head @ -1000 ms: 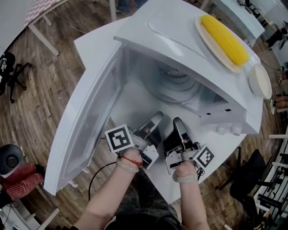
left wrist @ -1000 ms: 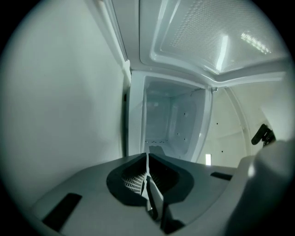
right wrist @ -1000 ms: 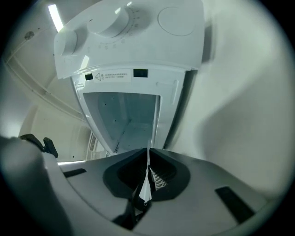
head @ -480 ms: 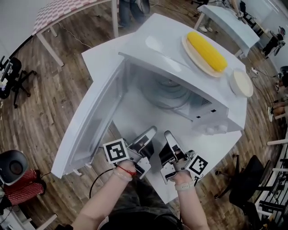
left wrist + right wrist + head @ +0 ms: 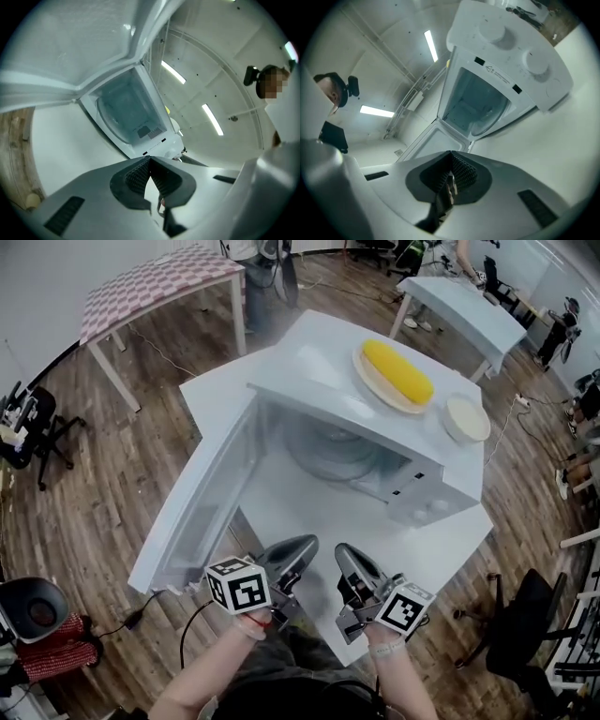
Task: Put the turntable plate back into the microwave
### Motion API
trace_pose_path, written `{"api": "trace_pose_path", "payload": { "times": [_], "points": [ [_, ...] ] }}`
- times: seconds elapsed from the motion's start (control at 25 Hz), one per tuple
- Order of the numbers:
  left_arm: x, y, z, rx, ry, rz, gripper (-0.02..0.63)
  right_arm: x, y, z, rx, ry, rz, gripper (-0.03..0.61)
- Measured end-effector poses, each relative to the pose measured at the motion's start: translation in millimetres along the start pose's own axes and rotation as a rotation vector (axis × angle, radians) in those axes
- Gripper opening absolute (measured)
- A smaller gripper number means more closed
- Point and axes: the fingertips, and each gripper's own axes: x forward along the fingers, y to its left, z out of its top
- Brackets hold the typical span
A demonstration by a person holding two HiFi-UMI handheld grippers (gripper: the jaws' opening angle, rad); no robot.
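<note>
The white microwave [image 5: 380,418] stands on a white table [image 5: 441,549] with its door [image 5: 202,512] swung wide open to the left. The clear glass turntable plate [image 5: 330,448] lies flat inside the cavity; it also shows in the left gripper view [image 5: 123,108] and the right gripper view [image 5: 487,116]. My left gripper [image 5: 306,544] and right gripper [image 5: 341,553] are side by side near the table's front edge, outside and well short of the cavity. Both [image 5: 150,158] [image 5: 451,153] are shut with nothing between the jaws.
On top of the microwave rest a plate with a corn cob [image 5: 397,371] and a small white dish [image 5: 466,418]. A checkered table [image 5: 155,282] is at the back left, a white table [image 5: 459,301] at the back right. A black cable [image 5: 192,624] hangs below the door.
Both grippers have drawn back from the microwave's opening toward the table's front edge, staying shut. The head view has pulled back, so the microwave looks smaller.
</note>
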Motion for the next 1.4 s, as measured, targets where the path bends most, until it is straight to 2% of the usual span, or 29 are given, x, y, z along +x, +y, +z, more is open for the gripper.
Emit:
{"api": "trace_pose_path", "payload": {
  "times": [0.12, 0.24, 0.44, 0.72, 1.04, 1.4],
  "points": [
    [-9, -12, -4, 0.096, 0.017, 0.027, 0.012, -10, 13, -3, -0.107, 0.016, -0.004, 0.021],
    [-22, -25, -14, 0.158, 0.033, 0.048, 0.012, -23, 27, -11, -0.189, 0.028, -0.012, 0.021],
    [-41, -39, -30, 0.189, 0.038, 0.085, 0.012, -39, 43, -22, -0.325, 0.056, -0.035, 0.021],
    [-54, -56, -26, 0.173, -0.024, 0.089, 0.012, -57, 63, -24, -0.370, 0.028, -0.037, 0.021],
    [-64, -68, -21, 0.234, -0.044, 0.110, 0.012, -64, 80, -30, -0.418, 0.027, -0.013, 0.021],
    [-77, -69, -26, 0.236, -0.052, 0.131, 0.012, -64, 88, -35, -0.441, 0.030, -0.002, 0.021]
  ]
}}
